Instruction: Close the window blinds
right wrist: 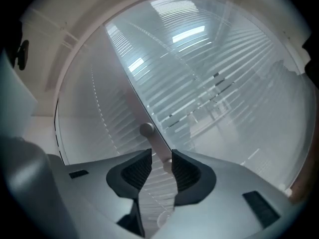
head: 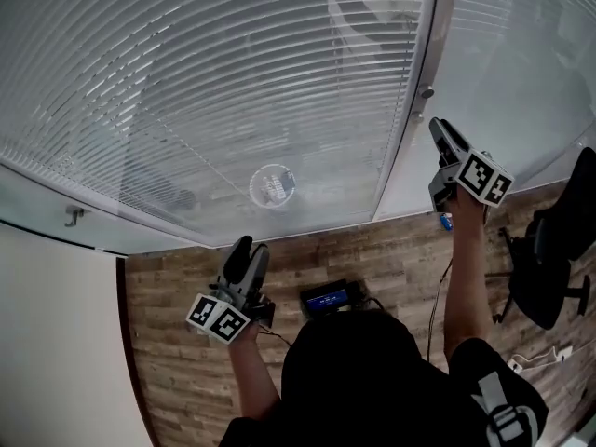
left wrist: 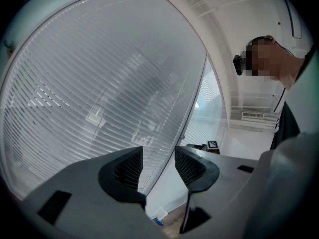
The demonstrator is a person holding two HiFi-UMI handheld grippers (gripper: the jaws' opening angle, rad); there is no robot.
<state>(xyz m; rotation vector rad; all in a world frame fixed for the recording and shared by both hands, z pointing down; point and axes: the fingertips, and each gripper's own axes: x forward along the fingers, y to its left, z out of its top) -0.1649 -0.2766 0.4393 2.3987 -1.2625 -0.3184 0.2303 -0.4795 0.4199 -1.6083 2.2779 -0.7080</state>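
Window wall (head: 402, 182), 12 o'clock: white slatted window blinds (head: 214, 82) partly open | right gripper (right wrist: 161, 158), 2 o'clock: fingers clamped on grey knobbed tilt lever (right wrist: 152, 139) | left gripper (left wrist: 158, 156), 7 o'clock: fingers apart, empty | risk: shallow grip slips mid-turn.

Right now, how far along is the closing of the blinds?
Done: the right gripper is at the handle. In hand: its jaws look closed on it. To do: the slats of the blinds still show gaps between them, so they are not closed. The left gripper is open and empty.
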